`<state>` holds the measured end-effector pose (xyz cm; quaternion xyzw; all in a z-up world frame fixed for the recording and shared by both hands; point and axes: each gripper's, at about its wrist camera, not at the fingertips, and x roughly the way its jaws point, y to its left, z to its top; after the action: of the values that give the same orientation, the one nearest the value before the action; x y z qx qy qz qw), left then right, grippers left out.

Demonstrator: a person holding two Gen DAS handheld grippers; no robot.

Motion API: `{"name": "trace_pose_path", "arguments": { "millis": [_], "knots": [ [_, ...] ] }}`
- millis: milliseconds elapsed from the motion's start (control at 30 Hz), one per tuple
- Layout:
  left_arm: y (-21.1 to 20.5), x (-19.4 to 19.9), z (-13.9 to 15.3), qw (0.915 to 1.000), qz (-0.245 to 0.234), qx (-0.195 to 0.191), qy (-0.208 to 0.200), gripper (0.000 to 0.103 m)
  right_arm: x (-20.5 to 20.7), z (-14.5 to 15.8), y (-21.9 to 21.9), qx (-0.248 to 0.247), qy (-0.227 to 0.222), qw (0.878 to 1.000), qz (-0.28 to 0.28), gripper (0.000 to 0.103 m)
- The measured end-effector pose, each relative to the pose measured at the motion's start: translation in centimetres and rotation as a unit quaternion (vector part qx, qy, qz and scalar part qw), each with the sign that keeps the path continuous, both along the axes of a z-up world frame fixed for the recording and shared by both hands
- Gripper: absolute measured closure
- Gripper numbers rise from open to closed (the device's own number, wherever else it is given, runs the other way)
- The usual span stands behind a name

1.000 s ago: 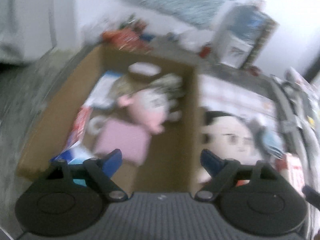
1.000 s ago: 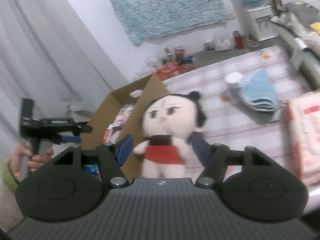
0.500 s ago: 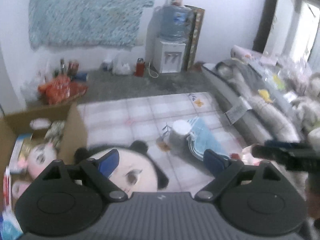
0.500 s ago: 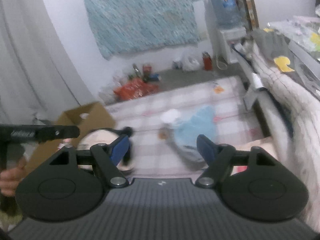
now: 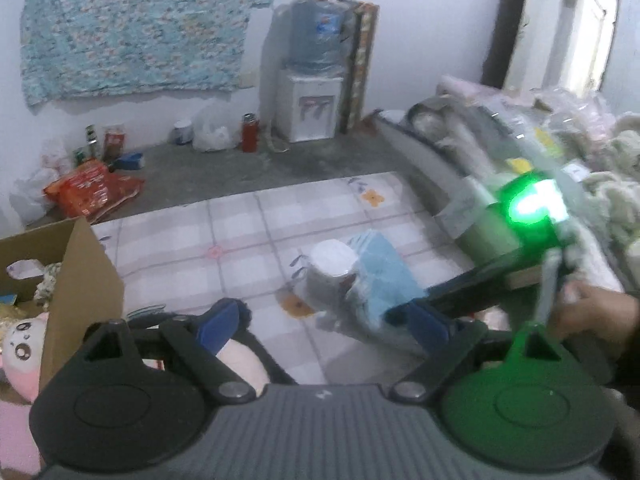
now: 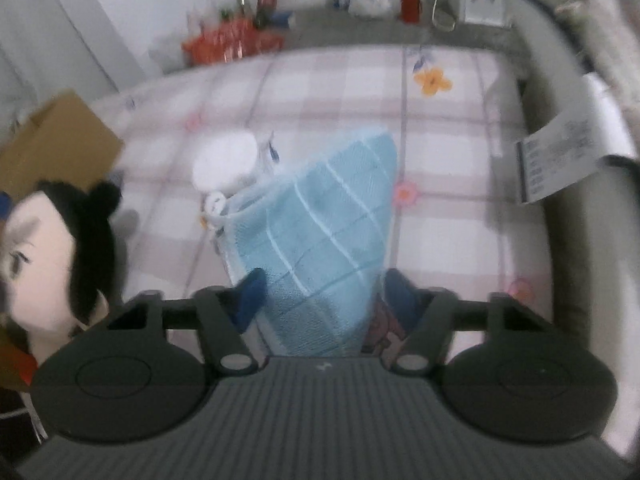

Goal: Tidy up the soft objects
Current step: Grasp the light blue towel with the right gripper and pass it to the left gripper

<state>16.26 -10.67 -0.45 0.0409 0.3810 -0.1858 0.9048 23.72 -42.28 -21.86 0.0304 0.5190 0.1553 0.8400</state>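
Soft items counted on the checked mat (image 6: 328,80): one folded blue towel (image 6: 320,232), one white roll (image 6: 224,162) touching the towel's far-left side, and one black-haired doll (image 6: 52,248) at the mat's left edge, beside the box. One cardboard box (image 5: 86,280) stands open at the far left. Inside it lie a pink plush toy (image 5: 22,356) with a white face, a pale knitted piece (image 5: 46,278) farther back, and other items too blurred to name.

Two grippers are in view. The right gripper (image 6: 320,294) has its jaws set moderately apart, one blue pad on each side of the towel's near end; whether the pads press the cloth cannot be told. Its body shows from the left wrist view as a dark tool with a green light (image 5: 534,210), held in a hand (image 5: 596,308). The left gripper (image 5: 324,322) hangs above the mat with jaws spread wide and nothing between them; the doll's head lies under its left finger.
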Motion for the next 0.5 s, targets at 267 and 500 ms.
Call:
{"name": "trace_pose_path", "arguments": {
  "millis": [267, 500],
  "knots": [
    [2.3, -2.7, 1.1, 0.9984, -0.003, -0.056, -0.007, 0.011, -2.7, 0.8, 1.7, -0.027, -0.005, 0.999, 0.019, 0.086],
    [4.1, -5.6, 1.0, 0.9951, -0.002, -0.087, 0.048, 0.023, -9.9, 1.6, 4.4, -0.016, 0.0, 0.999, 0.048, 0.088]
  ]
}}
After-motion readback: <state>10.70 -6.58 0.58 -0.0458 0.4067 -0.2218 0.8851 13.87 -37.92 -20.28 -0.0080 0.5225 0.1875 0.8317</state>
